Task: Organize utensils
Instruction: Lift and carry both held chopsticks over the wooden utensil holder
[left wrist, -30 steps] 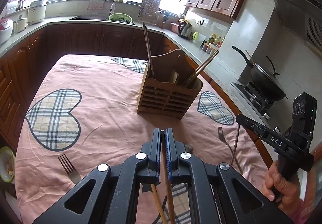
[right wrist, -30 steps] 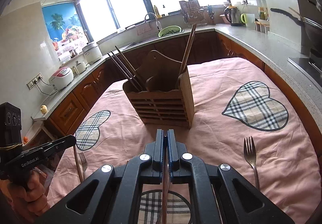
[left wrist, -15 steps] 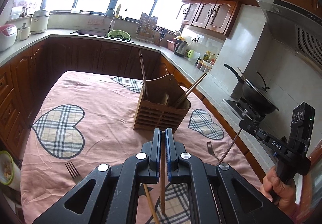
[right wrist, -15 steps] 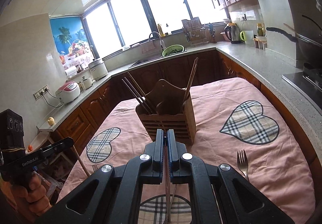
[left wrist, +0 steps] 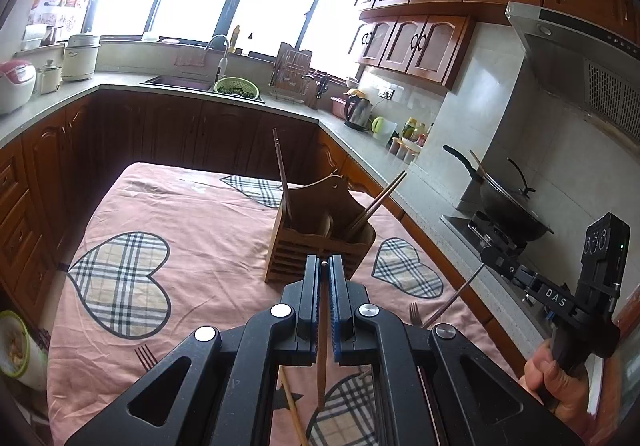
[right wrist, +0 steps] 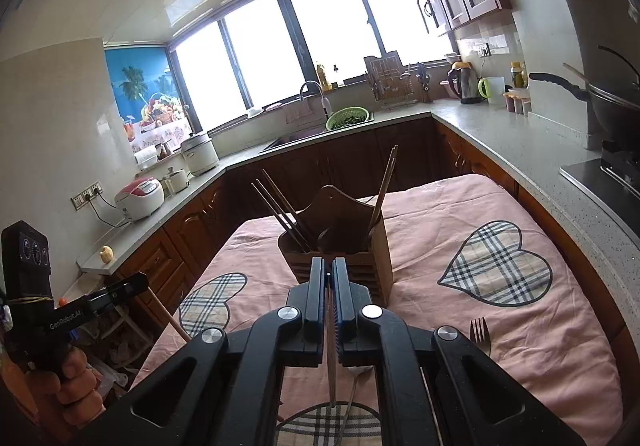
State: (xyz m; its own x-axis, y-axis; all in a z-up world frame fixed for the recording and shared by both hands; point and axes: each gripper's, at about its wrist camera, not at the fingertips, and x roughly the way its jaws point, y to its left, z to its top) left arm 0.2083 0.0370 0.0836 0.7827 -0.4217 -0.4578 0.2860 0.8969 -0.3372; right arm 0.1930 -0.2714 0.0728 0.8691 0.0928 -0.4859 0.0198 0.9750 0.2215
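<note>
We hold two thin brown wooden chopsticks, light, stiff and smooth, so they can slip or swing; a pinch near the top end works best. Our left gripper point(left wrist: 324, 278) is closed tight on one chopstick point(left wrist: 322, 362), which hangs down over the pink cloth with checked hearts point(left wrist: 200, 230). Our right gripper point(right wrist: 327, 278) is closed on the other chopstick point(right wrist: 331, 362), though it looks thin and blurry. The slatted wooden utensil box point(right wrist: 360, 246) stands just ahead.

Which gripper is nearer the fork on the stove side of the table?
Right. The right gripper hovers just beside that fork, jaws shut on a chopstick; the left gripper is out by the table's opposite edge.
</note>
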